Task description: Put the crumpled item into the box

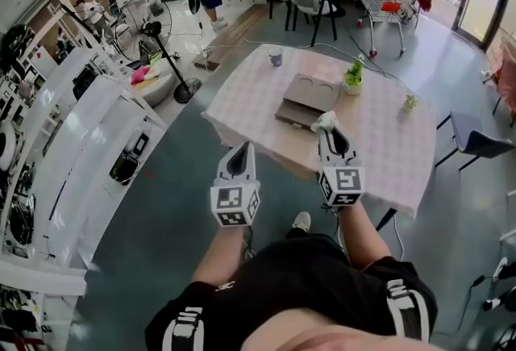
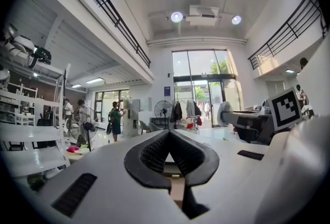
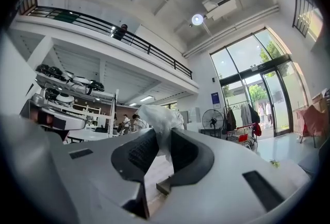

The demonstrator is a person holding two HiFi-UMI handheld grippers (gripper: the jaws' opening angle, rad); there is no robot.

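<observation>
**A:** How many tongs were there, and what did each hold?

**B:** Two. The left tongs were closed tip to tip with nothing between them. The right tongs were clamped on one crumpled item, a white wad sticking up past the pads.

**A:** And where was that item against the table?

**B:** In the head view, the crumpled item sat at the tip of the right tongs, over the near edge of the table and just beside the one box. The left tongs were off the table's near corner, above the floor.

**A:** What else stood on the table?

**B:** One cup and two small plants, a potted one and a smaller one.

**A:** Anything you couldn't make out?

**B:** I couldn't see into the box. The pads hid the wad's lower part, and the right tongs covered part of the table's near edge.
</observation>
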